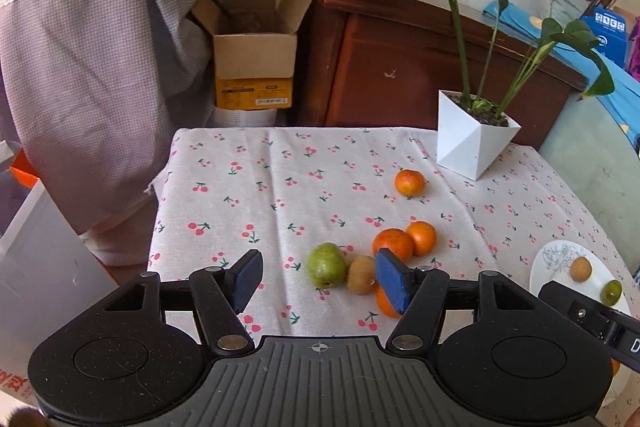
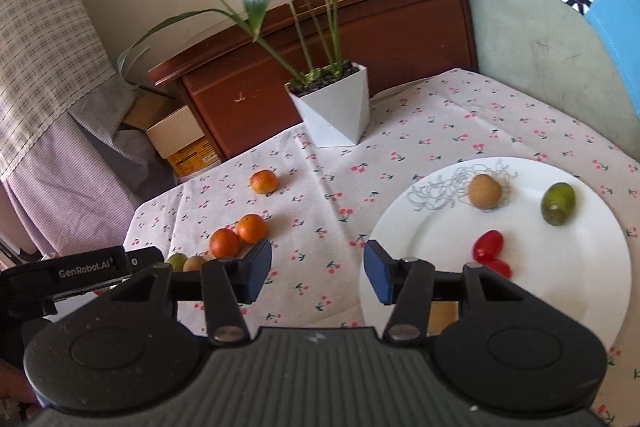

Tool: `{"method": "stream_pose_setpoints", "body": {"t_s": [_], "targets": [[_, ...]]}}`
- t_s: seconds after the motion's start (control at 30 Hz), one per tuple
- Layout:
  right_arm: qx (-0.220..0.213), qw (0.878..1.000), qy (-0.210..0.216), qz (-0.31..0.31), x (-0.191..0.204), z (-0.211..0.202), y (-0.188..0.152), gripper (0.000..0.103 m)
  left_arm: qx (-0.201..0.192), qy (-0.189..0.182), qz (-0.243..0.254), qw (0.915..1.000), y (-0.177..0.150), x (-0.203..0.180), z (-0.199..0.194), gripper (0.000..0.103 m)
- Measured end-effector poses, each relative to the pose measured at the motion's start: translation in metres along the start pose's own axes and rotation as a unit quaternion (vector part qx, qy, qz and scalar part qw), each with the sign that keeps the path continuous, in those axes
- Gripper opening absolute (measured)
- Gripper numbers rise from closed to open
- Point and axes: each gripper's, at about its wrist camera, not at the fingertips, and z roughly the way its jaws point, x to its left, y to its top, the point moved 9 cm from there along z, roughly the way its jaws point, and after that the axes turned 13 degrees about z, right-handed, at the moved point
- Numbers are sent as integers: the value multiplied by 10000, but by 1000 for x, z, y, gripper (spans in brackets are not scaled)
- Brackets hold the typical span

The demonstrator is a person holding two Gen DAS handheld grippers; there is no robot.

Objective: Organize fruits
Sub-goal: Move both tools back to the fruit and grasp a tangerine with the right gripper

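Observation:
In the left wrist view a green pear (image 1: 326,265), a brown kiwi (image 1: 361,275) and several oranges (image 1: 394,243) lie on the cherry-print cloth, one orange (image 1: 409,182) apart near the pot. My left gripper (image 1: 318,281) is open and empty, just short of the pear and kiwi. In the right wrist view a white plate (image 2: 560,287) holds a brown fruit (image 2: 484,191), a green fruit (image 2: 558,203) and red tomatoes (image 2: 488,246). My right gripper (image 2: 318,273) is open and empty at the plate's left rim. The oranges (image 2: 240,235) lie to its left.
A white angular pot with a leafy plant (image 1: 474,143) stands at the table's back right, also in the right wrist view (image 2: 336,111). A wooden headboard (image 1: 400,67) and an open cardboard box (image 1: 254,47) stand behind the table. A curtain hangs at left.

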Motion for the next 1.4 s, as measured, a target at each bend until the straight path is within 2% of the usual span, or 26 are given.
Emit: {"method": "stream_pose_setpoints", "body": {"t_s": [0.33,0.5,0.8,0.93,1.27,1.4], "targets": [[418,9949,667,-639,45,34,-28,50,94,157,-379,9991,-6,21,14,59],[559,9905,834,-938,59,48,-40,50,86,12,-514,9986,-7,22,18,58],[518,9867,712,-1367,67,66,-51,40,119,-75,-660,9977,-9,25,24,55],[482,9861,728,-1412,68,72,-53,32,133,-95,-664,9977,-10,25,26,55],[465,9876,610,-1372,63,70,-53,31,85,-245,-679,9974,-10,17,34,55],[440,9900,441,-1269,51,66,-48,31,45,-400,-760,9963,-10,12,39,49]]}}
